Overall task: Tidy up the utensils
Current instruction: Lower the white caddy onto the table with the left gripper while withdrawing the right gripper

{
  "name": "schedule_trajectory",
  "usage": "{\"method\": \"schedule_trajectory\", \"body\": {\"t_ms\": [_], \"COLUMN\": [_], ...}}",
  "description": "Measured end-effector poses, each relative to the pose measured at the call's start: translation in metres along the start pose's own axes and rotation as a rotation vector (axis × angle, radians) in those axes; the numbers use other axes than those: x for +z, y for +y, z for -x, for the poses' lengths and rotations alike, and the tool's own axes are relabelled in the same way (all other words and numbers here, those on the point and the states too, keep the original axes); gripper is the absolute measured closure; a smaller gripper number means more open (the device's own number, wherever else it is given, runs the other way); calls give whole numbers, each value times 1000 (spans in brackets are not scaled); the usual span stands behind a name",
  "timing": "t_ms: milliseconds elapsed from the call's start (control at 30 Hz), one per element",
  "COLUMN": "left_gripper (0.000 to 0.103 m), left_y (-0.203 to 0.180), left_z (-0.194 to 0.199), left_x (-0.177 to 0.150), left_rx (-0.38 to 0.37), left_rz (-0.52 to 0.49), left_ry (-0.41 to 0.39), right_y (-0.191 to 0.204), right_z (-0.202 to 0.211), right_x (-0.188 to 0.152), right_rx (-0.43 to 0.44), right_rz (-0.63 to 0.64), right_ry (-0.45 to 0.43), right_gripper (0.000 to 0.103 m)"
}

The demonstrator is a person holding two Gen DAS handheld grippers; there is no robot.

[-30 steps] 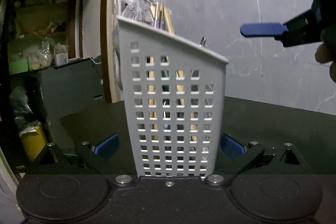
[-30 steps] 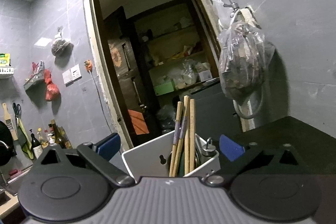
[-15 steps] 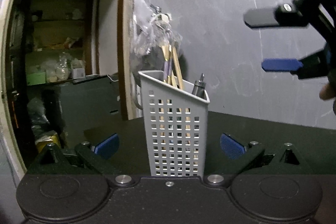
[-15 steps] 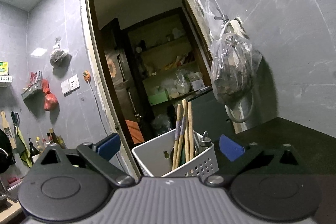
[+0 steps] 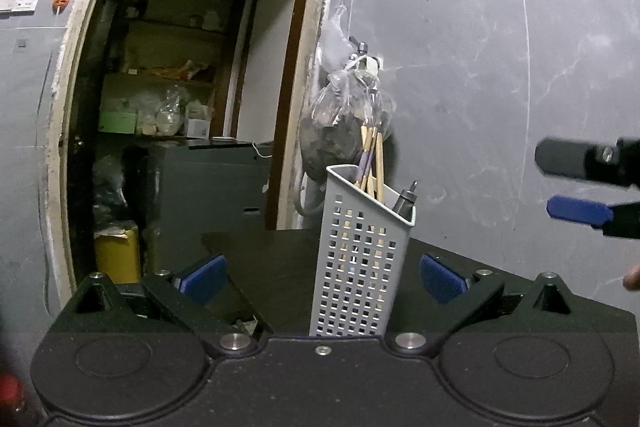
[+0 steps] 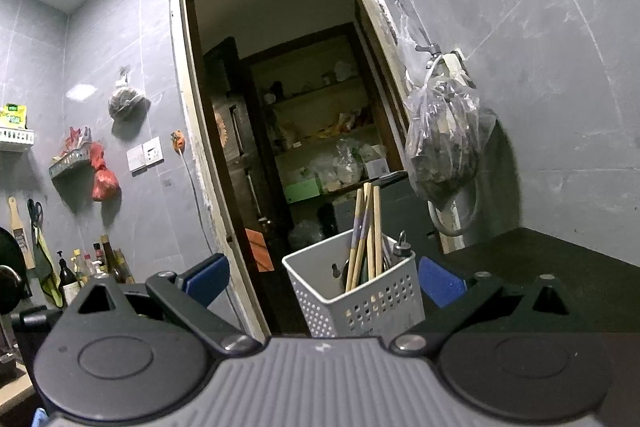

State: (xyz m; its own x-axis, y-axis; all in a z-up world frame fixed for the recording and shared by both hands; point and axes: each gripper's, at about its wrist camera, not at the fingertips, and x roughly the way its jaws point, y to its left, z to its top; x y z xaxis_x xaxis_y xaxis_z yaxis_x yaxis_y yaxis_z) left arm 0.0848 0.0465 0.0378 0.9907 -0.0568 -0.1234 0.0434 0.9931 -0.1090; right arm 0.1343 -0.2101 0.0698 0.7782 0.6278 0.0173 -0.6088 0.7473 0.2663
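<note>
Left wrist: caddy upright on bench, chopsticks inside. Left gripper spread, empty; right gripper spread. Judgement: keep caddy upright, avoid knocking rim.

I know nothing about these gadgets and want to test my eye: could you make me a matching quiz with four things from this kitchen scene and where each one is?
Things:
1. chopsticks
2. utensil basket
3. plastic bag
4. red bag

Places:
A. hanging from a hook right of the doorway
B. standing on the dark counter
C. sticking up out of the basket
D. hanging on the wall left of the doorway

Pairs: 1-C, 2-B, 3-A, 4-D
</note>
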Motion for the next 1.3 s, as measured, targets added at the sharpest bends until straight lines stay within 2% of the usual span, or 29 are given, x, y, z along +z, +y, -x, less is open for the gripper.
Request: {"method": "schedule_trajectory", "body": {"t_ms": [133,367,567,700,1033,1300], "left_gripper": [1,1,1,1,1,1], "left_y": [-2,-3,-5,-10,-22,-25], "left_z": [12,30,44,51,68,77], "left_x": [-5,-8,-11,-16,-22,-30], "left_rx": [-1,17,46,58,109,144], "left_rz": [18,33,19,36,18,-19], "left_ry": [-2,-6,-18,-11,16,57], "right_y": [10,15,12,6,14,14], "right_z": [12,29,49,55,67,75], "right_x": [-10,-28,-38,-42,-57,-70], "right_rx": [-51,-92,-176,-225,-236,-253], "right_rz": [6,-49,-58,-72,3,16], "right_ry": [8,16,-40,-12,58,81], "right_gripper": [0,0,0,0,0,0]}}
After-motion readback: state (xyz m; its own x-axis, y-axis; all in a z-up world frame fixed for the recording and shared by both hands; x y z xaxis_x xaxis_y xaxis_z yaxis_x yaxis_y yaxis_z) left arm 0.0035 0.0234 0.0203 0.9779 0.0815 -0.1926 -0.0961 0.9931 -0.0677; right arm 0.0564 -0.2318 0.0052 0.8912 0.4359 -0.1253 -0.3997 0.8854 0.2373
